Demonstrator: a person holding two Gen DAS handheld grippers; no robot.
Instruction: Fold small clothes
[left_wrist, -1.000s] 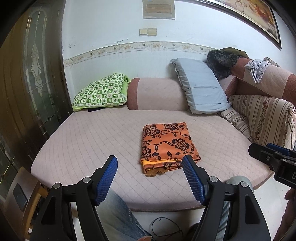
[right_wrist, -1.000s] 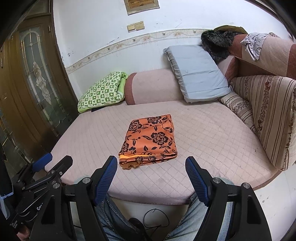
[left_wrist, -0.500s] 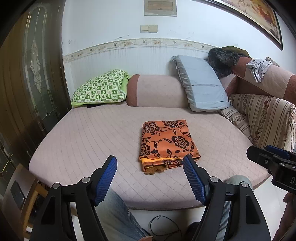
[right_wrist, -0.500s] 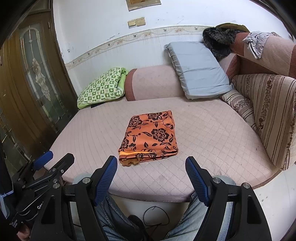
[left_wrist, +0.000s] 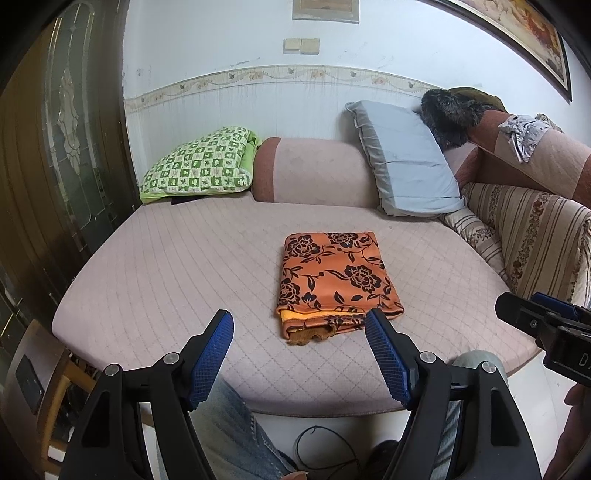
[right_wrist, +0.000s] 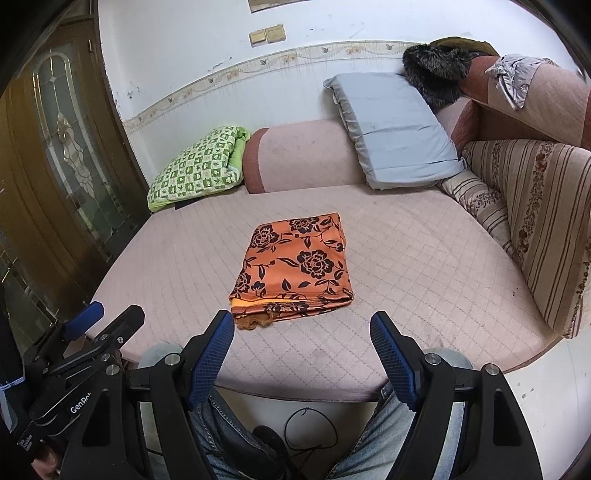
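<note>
A folded orange cloth with black flowers (left_wrist: 334, 280) lies flat in the middle of the pink quilted sofa seat (left_wrist: 177, 266); it also shows in the right wrist view (right_wrist: 295, 267). My left gripper (left_wrist: 299, 325) is open and empty, held back from the seat's front edge, short of the cloth. My right gripper (right_wrist: 302, 326) is open and empty, also held back near the front edge. Each gripper shows at the side of the other's view, the right one (left_wrist: 546, 325) and the left one (right_wrist: 88, 332).
A green checked pillow (left_wrist: 199, 166) and a grey-blue pillow (left_wrist: 402, 166) lean at the back. A striped cushion (left_wrist: 535, 236) and sofa arm stand at the right. A dark wooden door (left_wrist: 44, 184) is at the left. The person's knees in jeans (right_wrist: 388, 435) are below.
Both grippers have tilted slightly, so the cloth and sofa sit a little lower in the left view and higher in the right view. The cloth has not moved. The jaws stay open.
</note>
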